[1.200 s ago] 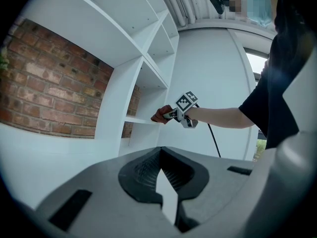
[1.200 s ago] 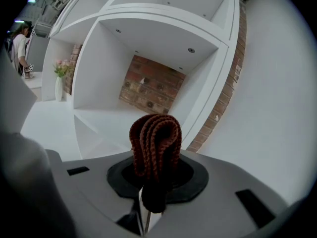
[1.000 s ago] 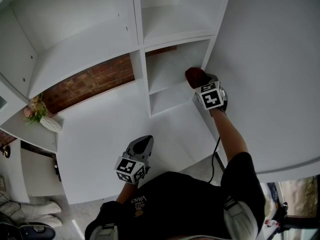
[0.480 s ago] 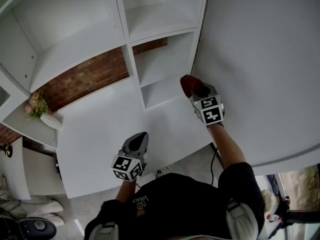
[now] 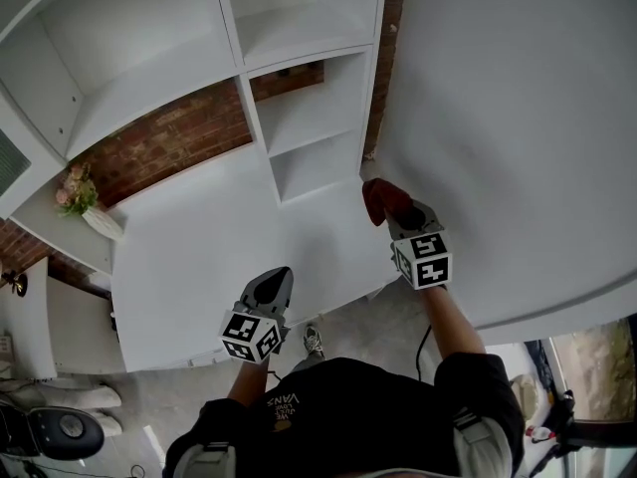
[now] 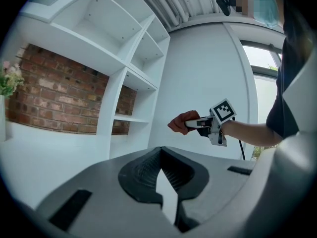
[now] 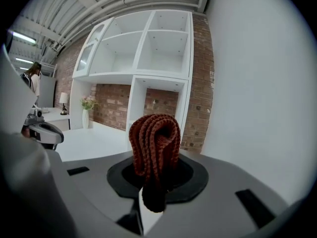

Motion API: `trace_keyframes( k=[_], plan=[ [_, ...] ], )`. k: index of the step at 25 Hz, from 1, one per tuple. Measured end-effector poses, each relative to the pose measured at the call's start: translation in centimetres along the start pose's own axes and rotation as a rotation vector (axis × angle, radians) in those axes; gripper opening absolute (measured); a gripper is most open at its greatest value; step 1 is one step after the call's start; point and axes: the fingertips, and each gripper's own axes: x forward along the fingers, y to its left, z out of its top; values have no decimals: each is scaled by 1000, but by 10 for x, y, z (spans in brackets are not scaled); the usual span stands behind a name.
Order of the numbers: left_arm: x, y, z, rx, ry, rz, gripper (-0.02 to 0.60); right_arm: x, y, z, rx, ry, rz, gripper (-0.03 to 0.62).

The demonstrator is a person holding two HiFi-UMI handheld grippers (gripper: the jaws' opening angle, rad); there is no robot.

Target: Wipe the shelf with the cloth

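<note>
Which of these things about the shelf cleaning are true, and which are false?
1. The right gripper holds a red-brown cloth. True.
2. The cloth is rubbing the shelf. False: it is held in the air, off the shelf, in front of the white wall.
3. The left gripper holds a cloth too. False: its jaws are together with nothing between them.
4. A vase with flowers stands on the left. True.
</note>
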Motion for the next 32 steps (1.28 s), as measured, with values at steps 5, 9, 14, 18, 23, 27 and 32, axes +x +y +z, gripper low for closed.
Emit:
trace_keyframes(
  k=[5, 9, 14, 18, 23, 27, 32],
  plan=[
    [-15, -26, -13, 1, 17, 5, 5, -44, 6, -23, 50, -22, -9, 71],
    [-27, -45, -17, 15, 19, 3, 5, -78, 18, -47, 103, -27, -17, 71],
    [-43, -66, -22, 28, 14, 9, 5, -115, 35, -72, 164, -29, -6, 71],
    [-58, -80, -32, 24, 20, 18, 5, -138, 49, -91, 196, -15, 8, 71],
    [-79, -96, -50, 8, 37, 19, 5, -161, 69, -114, 218, 13, 23, 71],
    [-90, -107, -65, -5, 52, 14, 5, -178, 79, -132, 250, 30, 19, 71],
    [-103, -115, -77, -9, 64, 15, 5, -195, 89, -150, 250, 53, 4, 71]
  ],
)
